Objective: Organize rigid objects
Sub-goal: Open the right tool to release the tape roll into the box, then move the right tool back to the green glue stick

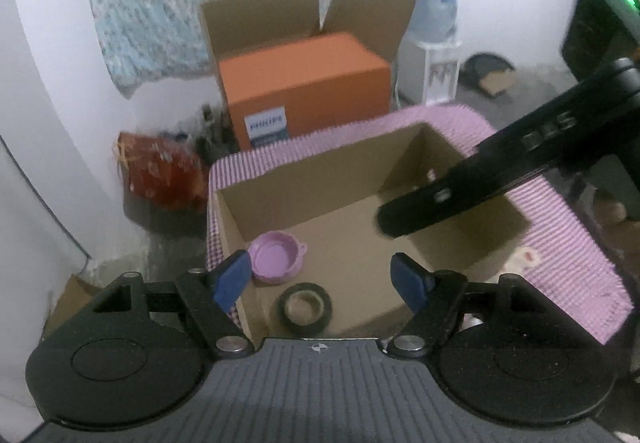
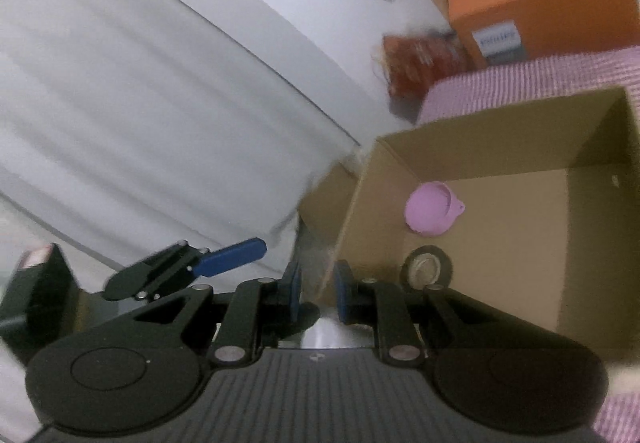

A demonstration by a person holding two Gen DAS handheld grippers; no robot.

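Left wrist view showed an open cardboard box [image 1: 352, 239] filling the centre of the frame, resting on a pink-and-white striped cloth [image 1: 560, 267]. Behind it, at upper centre, an orange carton [image 1: 304, 91] sat inside a larger brown carton with raised flaps, and a pale floral fabric [image 1: 160, 3] hung at upper left. On the box floor lay two small things, near each other but apart — a pink lidded bowl [image 1: 276, 257] at lower left of the box and a dark tape roll [image 1: 306, 307] just below it. The left tongs [image 1: 324, 279] stood wide, blue pads apart above the box, nothing pressed between them. The right tongs [image 1: 440, 199] reached in from the right edge over the box, seen side-on.

Right wrist view showed the same box [image 2: 500, 223] at centre right, the bowl [image 2: 432, 211] and tape roll [image 2: 428, 269] on its floor at its left side. The right tongs [image 2: 316, 297] were nearly closed — only a narrow gap between the pads, and nothing visibly gripped. One blue pad of the left tongs [image 2: 232, 257] showed at lower left.
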